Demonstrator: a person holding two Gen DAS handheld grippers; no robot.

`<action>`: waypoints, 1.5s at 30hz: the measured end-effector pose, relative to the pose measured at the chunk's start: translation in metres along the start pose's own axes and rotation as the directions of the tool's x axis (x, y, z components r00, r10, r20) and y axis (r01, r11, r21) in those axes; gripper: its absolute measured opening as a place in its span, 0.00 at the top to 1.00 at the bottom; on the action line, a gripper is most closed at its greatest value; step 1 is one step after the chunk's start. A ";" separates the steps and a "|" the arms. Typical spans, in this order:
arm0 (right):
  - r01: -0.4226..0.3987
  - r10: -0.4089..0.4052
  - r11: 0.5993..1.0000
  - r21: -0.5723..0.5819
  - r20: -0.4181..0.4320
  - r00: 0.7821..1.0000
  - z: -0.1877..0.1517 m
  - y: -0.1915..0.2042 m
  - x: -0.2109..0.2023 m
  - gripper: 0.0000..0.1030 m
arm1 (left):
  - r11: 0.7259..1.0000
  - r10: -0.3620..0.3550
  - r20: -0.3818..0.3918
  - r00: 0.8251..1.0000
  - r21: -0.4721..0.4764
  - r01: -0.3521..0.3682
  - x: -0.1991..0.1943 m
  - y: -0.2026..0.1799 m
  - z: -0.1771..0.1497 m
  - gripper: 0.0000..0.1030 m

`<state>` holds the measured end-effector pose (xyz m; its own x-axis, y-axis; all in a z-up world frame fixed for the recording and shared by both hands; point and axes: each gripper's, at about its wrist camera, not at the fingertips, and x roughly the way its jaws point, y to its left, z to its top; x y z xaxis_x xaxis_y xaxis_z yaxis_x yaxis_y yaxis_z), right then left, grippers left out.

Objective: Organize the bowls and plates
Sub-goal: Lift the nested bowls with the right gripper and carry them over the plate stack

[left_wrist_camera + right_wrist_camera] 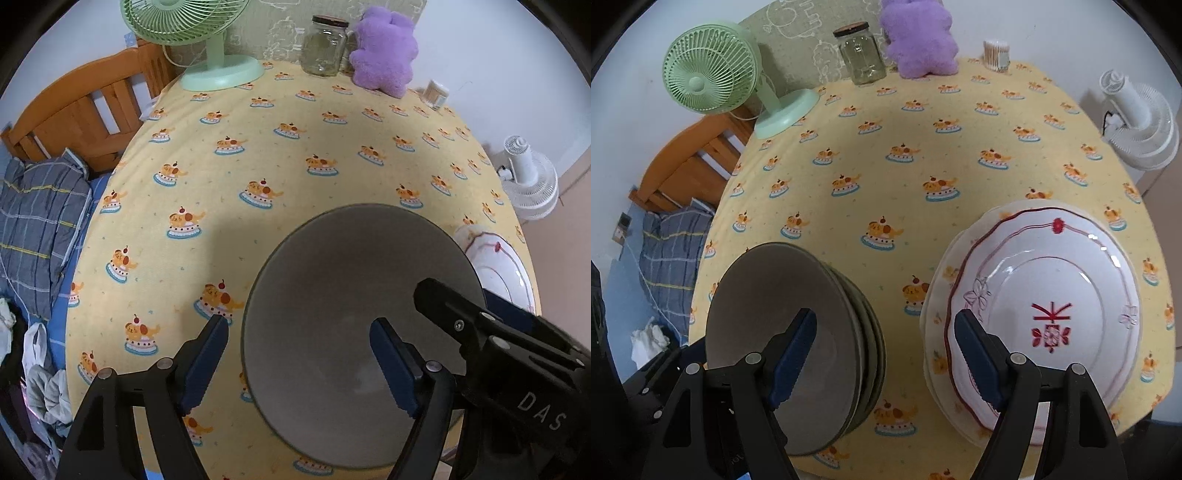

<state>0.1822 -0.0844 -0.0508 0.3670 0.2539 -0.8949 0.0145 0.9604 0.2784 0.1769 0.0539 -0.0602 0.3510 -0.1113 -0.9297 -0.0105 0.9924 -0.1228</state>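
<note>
While both tools point steeply down over the yellow tablecloth (886, 173), the left gripper (299, 362) fills the bottom of its own view with jaws spread wide, nothing clamped between them: the left blue pad (205, 363) sits over bare cloth just outside the rim of the grey bowl (354, 266), and the other pad hangs over the bowl's inside, so the rim lies between the two, but whether either pad touches it I cannot tell. That bowl takes up the lower centre of the left wrist view, and from the right wrist view, lower left, it proves to be the top of a nested stack of grey bowls (798, 310), tipped toward the camera. Over at lower right of the right wrist view, the white plate (1052, 291) with the red trim and red emblem rests on top of a cream plate (936, 325) with a wavy edge, both flat on the cloth. The right gripper (886, 358) is also well open and holding nothing; its right pad overlaps the near-left edge of the white plate in the picture, its left pad sits in front of the bowl stack, contact unclear. Along the top of the frame stand a green fan (713, 74), a glass jar (862, 55), a purple plush toy (919, 40) and a small tub of cotton swabs (996, 55). A white fan (1141, 122) sits off the table at upper right, a wooden bed frame (690, 162) at left.
</note>
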 end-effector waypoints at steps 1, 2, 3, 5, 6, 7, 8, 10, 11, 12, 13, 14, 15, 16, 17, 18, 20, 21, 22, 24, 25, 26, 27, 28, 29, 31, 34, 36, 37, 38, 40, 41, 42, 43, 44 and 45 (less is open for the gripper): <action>-0.021 0.021 1.000 0.005 -0.003 1.000 0.002 -0.001 0.003 0.23 | 1.000 0.006 0.002 1.000 -0.007 -0.006 0.001 0.000 0.000 0.25; -0.030 0.030 1.000 0.005 -0.009 0.999 0.003 -0.002 0.006 0.23 | 1.000 0.006 -0.001 1.000 -0.015 -0.006 0.003 0.001 0.001 0.27; -0.036 0.036 0.999 0.000 -0.015 0.999 0.004 -0.002 0.008 0.23 | 1.000 0.000 -0.008 1.000 -0.029 -0.001 0.006 0.002 0.000 0.28; -0.033 0.033 0.999 -0.010 -0.026 0.999 0.005 -0.001 0.012 0.23 | 0.999 -0.004 -0.023 1.000 -0.044 0.003 0.010 0.002 0.001 0.32; -0.037 0.036 0.999 -0.022 -0.029 0.999 0.006 0.001 0.013 0.23 | 0.999 -0.003 -0.027 1.000 -0.049 0.002 0.011 0.001 0.001 0.34; -0.036 0.035 0.999 -0.028 -0.034 0.999 0.006 0.002 0.015 0.23 | 0.999 0.003 -0.034 0.999 -0.053 -0.005 0.013 0.000 0.001 0.36; -0.042 0.040 0.999 -0.032 -0.043 0.998 0.006 0.003 0.017 0.23 | 0.998 0.005 -0.039 0.999 -0.056 -0.007 0.014 -0.001 0.001 0.40; -0.051 0.049 0.998 -0.037 -0.062 0.997 0.007 0.002 0.021 0.23 | 0.998 0.014 -0.047 0.999 -0.058 -0.017 0.016 -0.003 0.000 0.44; -0.049 0.046 0.998 -0.042 -0.070 0.996 0.007 0.002 0.022 0.23 | 0.998 0.025 -0.045 0.999 -0.055 -0.028 0.017 -0.005 0.000 0.45; -0.051 0.047 0.997 -0.049 -0.076 0.996 0.006 0.002 0.024 0.23 | 0.998 0.036 -0.043 0.998 -0.052 -0.038 0.017 -0.006 0.000 0.46; -0.049 0.045 0.997 -0.055 -0.079 0.996 0.006 0.003 0.024 0.23 | 0.998 0.045 -0.040 0.998 -0.049 -0.047 0.017 -0.006 -0.001 0.47; -0.047 0.042 0.997 -0.061 -0.082 0.996 0.006 0.004 0.025 0.23 | 0.997 0.053 -0.039 0.998 -0.046 -0.054 0.017 -0.007 -0.002 0.47; -0.048 0.042 0.997 -0.064 -0.089 0.995 0.006 0.005 0.026 0.23 | 0.997 0.057 -0.038 0.998 -0.044 -0.059 0.017 -0.007 -0.002 0.47; -0.051 0.045 0.997 -0.062 -0.095 0.995 0.005 0.005 0.026 0.22 | 0.997 0.060 -0.036 0.998 -0.040 -0.062 0.017 -0.007 -0.002 0.48; -0.052 0.046 0.997 -0.060 -0.096 0.994 0.005 0.005 0.025 0.22 | 0.997 0.060 -0.036 0.998 -0.036 -0.061 0.017 -0.007 -0.002 0.48; -0.052 0.047 0.997 -0.058 -0.095 0.994 0.004 0.005 0.025 0.22 | 0.998 0.059 -0.035 0.998 -0.034 -0.060 0.017 -0.007 -0.002 0.48; -0.053 0.048 0.997 -0.048 -0.093 0.995 0.003 0.006 0.025 0.22 | 0.998 0.054 -0.032 0.998 -0.024 -0.055 0.017 -0.006 -0.002 0.48; -0.054 0.050 0.998 -0.042 -0.092 0.994 0.003 0.007 0.026 0.22 | 0.999 0.050 -0.030 0.998 -0.017 -0.050 0.017 -0.006 -0.002 0.49; -0.052 0.048 0.998 -0.040 -0.090 0.995 0.002 0.007 0.026 0.23 | 0.999 0.043 -0.029 0.999 -0.012 -0.043 0.017 -0.005 -0.002 0.49; -0.043 0.040 0.999 -0.031 -0.090 0.995 0.001 0.010 0.027 0.23 | 1.000 0.030 -0.030 0.999 0.000 -0.030 0.017 -0.004 -0.002 0.50; -0.040 0.038 0.999 -0.025 -0.093 0.995 0.000 0.011 0.027 0.23 | 1.000 0.022 -0.032 0.999 0.011 -0.022 0.017 -0.004 -0.002 0.50; -0.037 0.035 0.999 -0.019 -0.098 0.995 -0.001 0.012 0.027 0.24 | 1.000 0.018 -0.033 0.999 0.019 -0.017 0.017 -0.003 -0.002 0.51; -0.037 0.035 0.999 -0.014 -0.102 0.994 -0.002 0.014 0.028 0.27 | 0.999 0.014 -0.033 0.999 0.030 -0.013 0.016 -0.004 -0.002 0.51; -0.035 0.034 0.999 -0.012 -0.105 0.994 -0.003 0.016 0.028 0.29 | 0.999 0.011 -0.031 0.999 0.045 -0.009 0.016 -0.004 -0.003 0.51; -0.034 0.032 0.999 -0.012 -0.109 0.994 -0.004 0.019 0.029 0.33 | 0.998 0.007 -0.029 1.000 0.058 -0.005 0.016 -0.004 -0.003 0.51; -0.030 0.028 0.999 -0.019 -0.105 0.994 -0.005 0.026 0.030 0.40 | 0.998 -0.010 -0.031 0.999 0.066 0.012 0.016 -0.002 -0.003 0.51; 0.012 -0.014 1.000 -0.026 -0.096 0.995 -0.007 0.032 0.030 0.40 | 0.997 -0.036 -0.039 0.999 0.073 0.038 0.017 0.001 -0.003 0.52; 0.033 -0.035 0.999 -0.027 -0.094 0.995 -0.008 0.034 0.029 0.41 | 0.996 -0.041 -0.046 0.998 0.081 0.045 0.017 0.001 -0.002 0.51; 0.040 -0.042 0.999 -0.026 -0.092 0.995 -0.007 0.035 0.029 0.41 | 0.995 -0.046 -0.049 0.998 0.084 0.050 0.017 0.002 -0.002 0.51; 0.047 -0.049 0.999 -0.026 -0.092 0.995 -0.008 0.035 0.029 0.41 | 0.995 -0.049 -0.051 0.997 0.086 0.053 0.017 0.001 -0.001 0.51; 0.066 -0.068 0.997 -0.026 -0.091 0.994 -0.007 0.037 0.029 0.42 | 0.995 -0.048 -0.056 0.997 0.089 0.053 0.016 0.001 -0.002 0.51; 0.072 -0.074 0.997 -0.024 -0.092 0.993 -0.008 0.037 0.029 0.42 | 0.994 -0.049 -0.060 0.997 0.093 0.054 0.016 0.001 -0.002 0.51; 0.079 -0.080 0.997 -0.022 -0.094 0.992 -0.009 0.037 0.028 0.42 | 0.994 -0.050 -0.065 0.997 0.098 0.057 0.015 0.001 -0.003 0.52; 0.083 -0.085 0.996 -0.019 -0.095 0.992 -0.009 0.038 0.028 0.42 | 0.993 -0.053 -0.067 0.996 0.099 0.059 0.014 0.001 -0.003 0.52; 0.087 -0.088 0.996 -0.017 -0.097 0.991 -0.009 0.038 0.027 0.42 | 0.993 -0.056 -0.070 0.996 0.101 0.063 0.014 0.002 -0.003 0.52; 0.090 -0.091 0.996 -0.015 -0.098 0.991 -0.009 0.039 0.027 0.42 | 0.993 -0.059 -0.073 0.996 0.102 0.066 0.014 0.002 -0.003 0.52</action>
<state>0.1837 -0.0392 -0.0671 0.2716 0.1757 -0.9462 0.0337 0.9808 0.1918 0.1790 0.0540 -0.0740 0.2821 -0.1731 -0.9436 0.1080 0.9831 -0.1480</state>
